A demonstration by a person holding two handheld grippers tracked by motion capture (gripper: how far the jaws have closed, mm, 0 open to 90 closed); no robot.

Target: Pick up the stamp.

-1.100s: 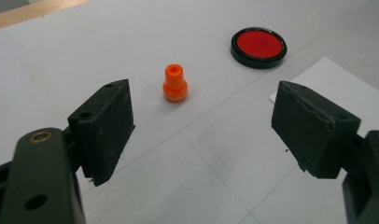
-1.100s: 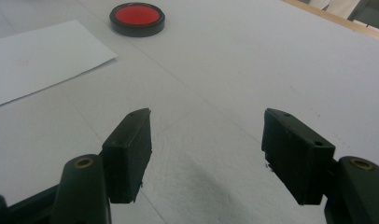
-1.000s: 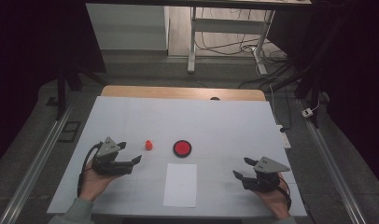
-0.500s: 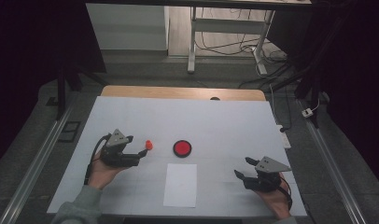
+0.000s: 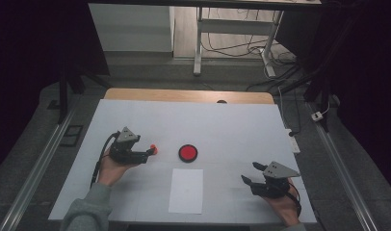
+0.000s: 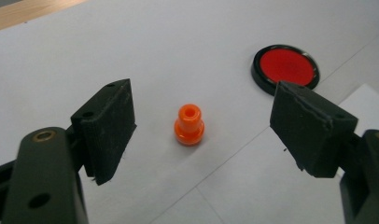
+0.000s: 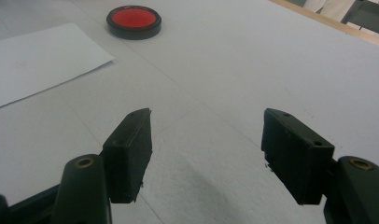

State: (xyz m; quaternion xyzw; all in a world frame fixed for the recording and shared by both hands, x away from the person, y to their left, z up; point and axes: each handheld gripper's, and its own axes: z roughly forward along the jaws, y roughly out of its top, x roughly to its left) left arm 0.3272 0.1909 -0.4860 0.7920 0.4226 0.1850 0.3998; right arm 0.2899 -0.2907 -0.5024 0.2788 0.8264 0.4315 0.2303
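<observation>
A small orange peg (image 6: 189, 125) stands upright on the white table, also seen as the orange peg (image 5: 154, 149) in the high view. My left gripper (image 5: 149, 153) is open, its jaws on either side of the peg without touching it; in the left gripper view the left gripper (image 6: 204, 135) frames it. A round red disc in a black rim (image 5: 188, 153) lies to the peg's right, the red disc (image 6: 284, 68) and the red disc (image 7: 133, 21) showing in both gripper views. My right gripper (image 5: 249, 174) rests open and empty at the front right, the right gripper (image 7: 206, 156) over bare table.
A white paper sheet (image 5: 186, 190) lies near the front edge between the hands, the paper sheet (image 7: 33, 58) at far left in the right gripper view. The white table surface (image 5: 222, 125) ends in a wooden strip (image 5: 188, 96) at the back. Metal rails flank the table.
My left gripper has moved forward and right until its open jaws straddle the orange peg. The right gripper has stayed put.
</observation>
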